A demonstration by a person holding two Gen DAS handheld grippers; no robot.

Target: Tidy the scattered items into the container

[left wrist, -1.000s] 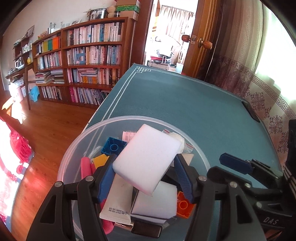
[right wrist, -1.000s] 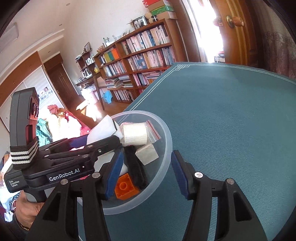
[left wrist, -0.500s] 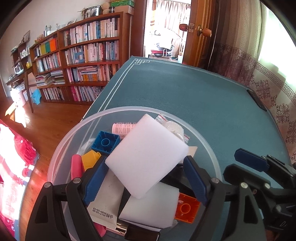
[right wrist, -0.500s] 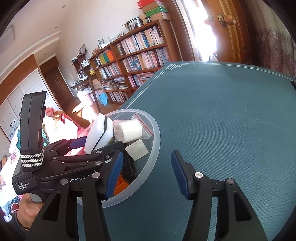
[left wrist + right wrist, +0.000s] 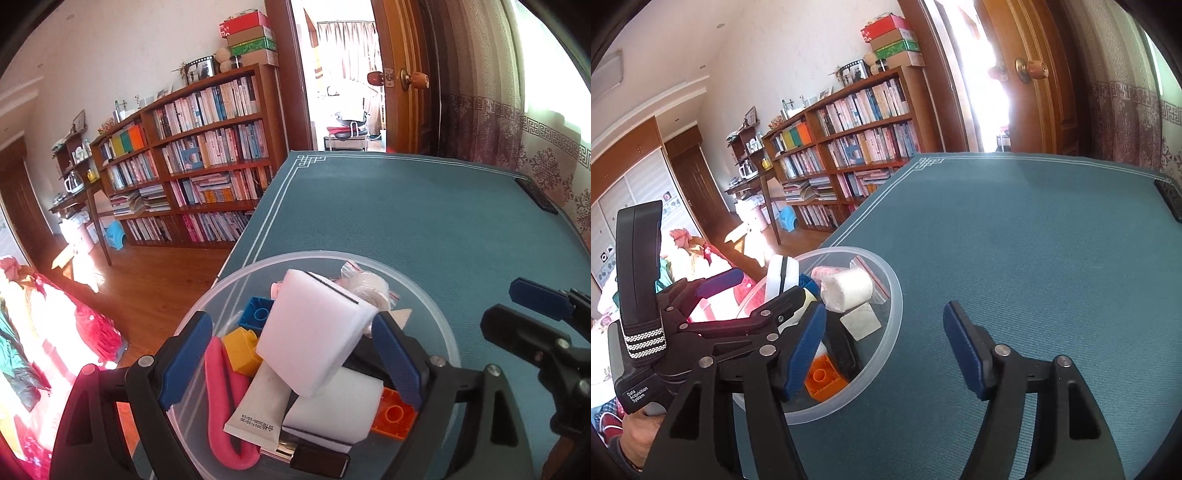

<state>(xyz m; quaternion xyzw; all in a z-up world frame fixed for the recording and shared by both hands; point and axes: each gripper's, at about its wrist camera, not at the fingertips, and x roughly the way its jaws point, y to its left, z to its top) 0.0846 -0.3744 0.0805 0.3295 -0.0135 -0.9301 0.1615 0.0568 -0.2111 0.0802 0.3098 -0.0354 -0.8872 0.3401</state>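
A clear plastic bowl stands near the teal table's left edge, heaped with items. On top of the heap leans a white sponge block. Under it lie a blue brick, a yellow brick, a pink foam roller, a white tube, an orange brick and a bagged white roll. My left gripper hangs open over the bowl, its fingers wide on either side of the sponge. My right gripper is open and empty at the bowl's right rim.
The teal table stretches away bare ahead and to the right. A black remote lies at its far right edge. Left of the table are the wooden floor and a bookcase. A hand holds the left gripper.
My left gripper has gone from shut on the white sponge to wide open. The sponge now rests on the heap in the bowl. The right gripper has barely moved.
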